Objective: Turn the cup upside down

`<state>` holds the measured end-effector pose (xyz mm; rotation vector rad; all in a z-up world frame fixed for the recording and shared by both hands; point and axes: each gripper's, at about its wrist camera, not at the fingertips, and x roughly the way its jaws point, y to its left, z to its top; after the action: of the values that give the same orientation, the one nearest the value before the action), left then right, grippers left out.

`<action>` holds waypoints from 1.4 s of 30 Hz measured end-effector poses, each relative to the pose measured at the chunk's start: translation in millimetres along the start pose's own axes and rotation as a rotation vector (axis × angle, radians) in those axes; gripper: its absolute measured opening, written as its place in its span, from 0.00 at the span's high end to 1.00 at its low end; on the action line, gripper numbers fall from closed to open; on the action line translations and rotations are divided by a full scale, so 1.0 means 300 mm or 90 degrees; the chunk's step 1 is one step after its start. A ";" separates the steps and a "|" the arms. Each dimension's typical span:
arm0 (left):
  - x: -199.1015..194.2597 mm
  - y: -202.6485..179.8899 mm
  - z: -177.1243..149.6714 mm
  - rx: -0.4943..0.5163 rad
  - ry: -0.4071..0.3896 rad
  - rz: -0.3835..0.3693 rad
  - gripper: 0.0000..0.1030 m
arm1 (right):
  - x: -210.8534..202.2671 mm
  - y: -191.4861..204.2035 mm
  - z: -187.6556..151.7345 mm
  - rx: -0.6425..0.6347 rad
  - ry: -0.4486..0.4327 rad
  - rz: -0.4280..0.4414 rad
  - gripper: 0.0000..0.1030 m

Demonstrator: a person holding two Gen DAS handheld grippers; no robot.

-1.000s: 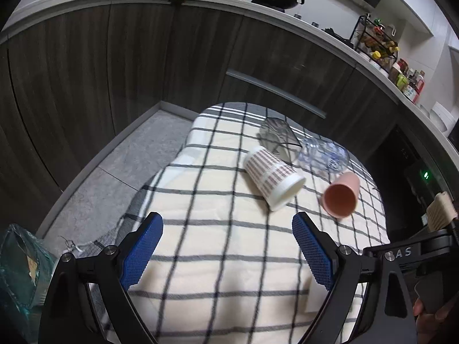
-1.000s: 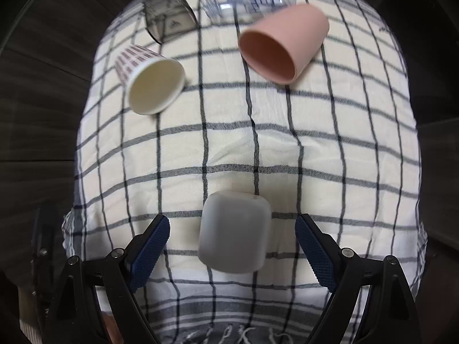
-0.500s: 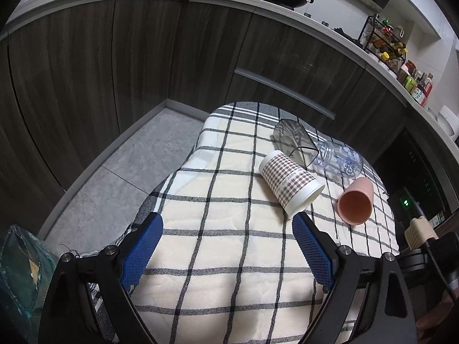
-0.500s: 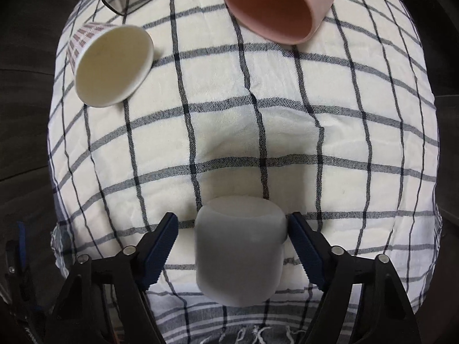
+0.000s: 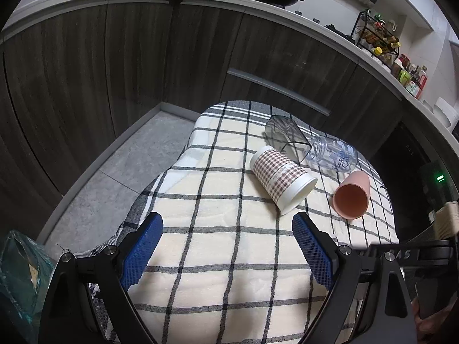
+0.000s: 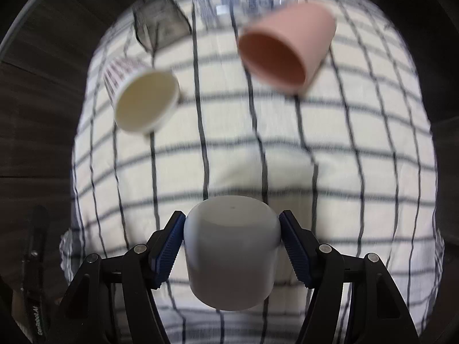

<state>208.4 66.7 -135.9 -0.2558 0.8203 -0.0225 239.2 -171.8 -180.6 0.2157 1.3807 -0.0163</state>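
Note:
My right gripper (image 6: 231,233) is shut on a plain white cup (image 6: 231,246), its closed bottom facing away from me, over the near part of the checked cloth (image 6: 258,166). The view is blurred by motion. A pink cup (image 6: 287,46) lies on its side at the far right, mouth toward me. A white cup with a red check pattern (image 6: 145,100) lies on its side at the far left. In the left wrist view my left gripper (image 5: 228,246) is open and empty above the cloth (image 5: 218,229), short of the patterned cup (image 5: 282,180) and the pink cup (image 5: 351,197).
A dark tinted cup (image 5: 282,137) and a clear plastic cup (image 5: 332,154) lie on their sides at the cloth's far end. Dark wood cabinets (image 5: 114,57) ring the table. Grey floor (image 5: 123,166) lies to the left. A teal bag (image 5: 20,269) sits at lower left.
My right gripper has closed on the white cup and lifted it; the scene now blurs. My left gripper has stayed open and shifted its view only slightly.

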 end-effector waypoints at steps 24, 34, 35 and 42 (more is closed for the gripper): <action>0.042 -0.121 -0.077 0.103 0.007 0.030 0.10 | -0.008 -0.024 -0.198 -0.039 -0.289 -0.070 0.35; 0.002 -0.124 -0.074 0.104 -0.005 0.028 0.10 | -0.028 -0.023 -0.221 -0.034 -0.289 -0.050 0.35; -0.011 -0.125 -0.075 0.104 -0.007 0.029 0.10 | -0.042 -0.018 -0.227 -0.037 -0.297 -0.048 0.33; -0.136 -0.142 -0.078 0.102 -0.029 0.034 0.10 | -0.175 0.007 -0.281 -0.059 -0.352 -0.038 0.29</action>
<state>167.0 25.2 -111.8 -0.0830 0.7754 -0.0323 147.5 -162.3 -143.8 0.0812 0.8339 -0.0575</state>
